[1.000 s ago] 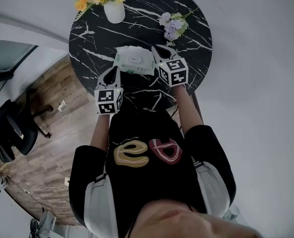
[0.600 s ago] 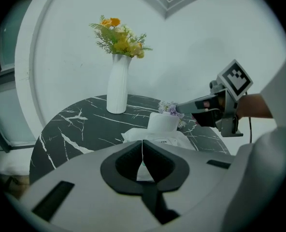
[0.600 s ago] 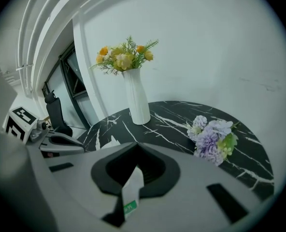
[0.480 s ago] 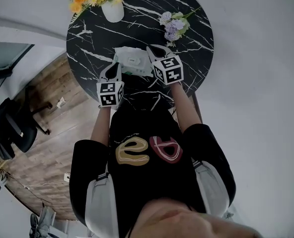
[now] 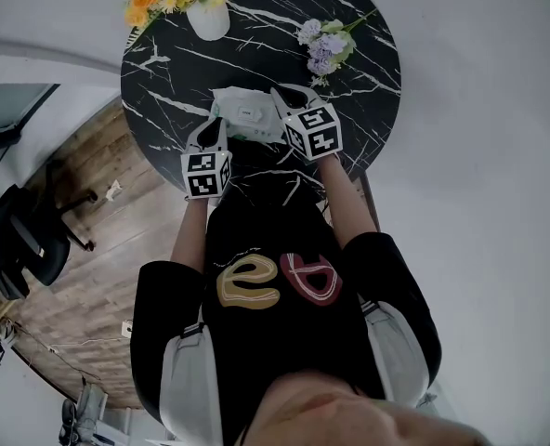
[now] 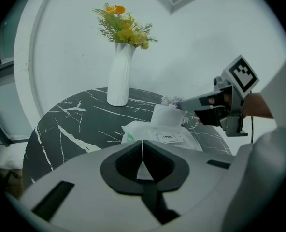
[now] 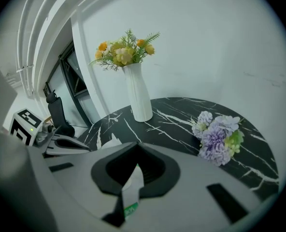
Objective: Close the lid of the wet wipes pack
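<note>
The white wet wipes pack (image 5: 245,115) lies on the round black marble table (image 5: 163,63), and its "OPEN" tab (image 6: 167,137) lies flat on top. Its white lid flap (image 6: 167,116) stands up behind that tab. My right gripper (image 5: 277,92) reaches in over the pack's right end with its tip (image 6: 180,103) at the flap's top edge. In the right gripper view a white strip with green print (image 7: 131,190) sits between the shut jaws (image 7: 135,161). My left gripper (image 5: 214,124) is shut and empty (image 6: 142,151), just short of the pack's near left side.
A white vase of yellow flowers (image 5: 210,17) stands at the table's back left. A small purple bouquet (image 5: 323,46) lies at the back right, beyond the right gripper. The person's body is at the table's near edge. An office chair (image 5: 19,249) stands on the wood floor at left.
Both grippers have edged forward toward the pack. The right gripper has moved a little left, so it now covers the pack's right end.
</note>
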